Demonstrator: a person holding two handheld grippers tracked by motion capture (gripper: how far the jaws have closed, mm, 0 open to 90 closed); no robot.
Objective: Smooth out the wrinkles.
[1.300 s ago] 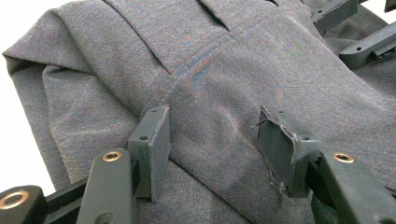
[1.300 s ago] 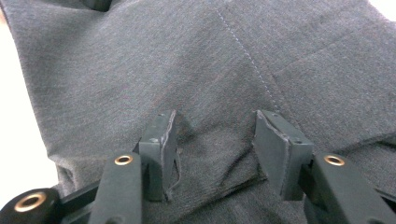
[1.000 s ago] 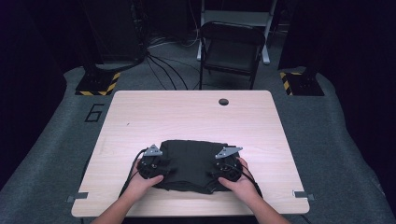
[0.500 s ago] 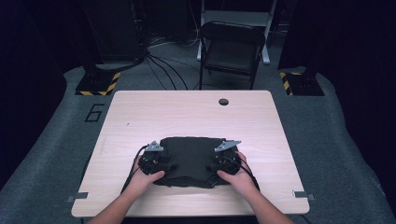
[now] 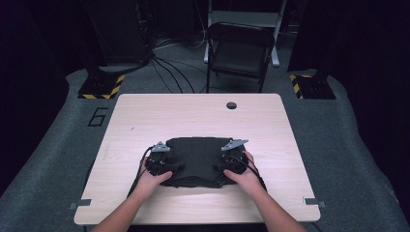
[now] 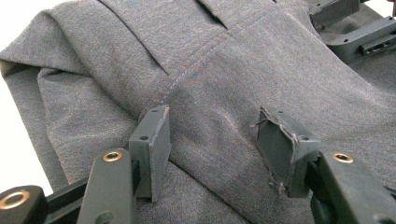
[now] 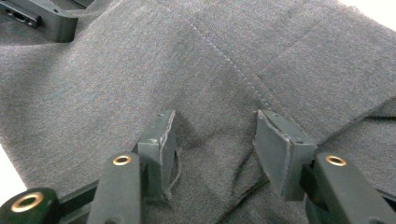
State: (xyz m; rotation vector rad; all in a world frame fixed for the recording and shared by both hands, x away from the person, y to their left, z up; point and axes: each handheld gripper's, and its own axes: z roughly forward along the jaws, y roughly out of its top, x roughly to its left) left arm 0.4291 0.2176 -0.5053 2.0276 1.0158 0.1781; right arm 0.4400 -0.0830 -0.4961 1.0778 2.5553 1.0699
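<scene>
Tabletop [image 5: 193,116] is pale wood on grey carpet [image 5: 353,145], folding chair [image 5: 239,50] behind; both grippers' fingers [image 6: 152,140] [image 7: 280,149] gape wide, pressed onto folded dark garment [image 5: 193,159].

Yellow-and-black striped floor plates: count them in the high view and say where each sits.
2. One striped plate lies on the floor beyond the table's far left corner; the other striped plate lies beyond its far right corner. More may be hidden in the dark surroundings.
</scene>
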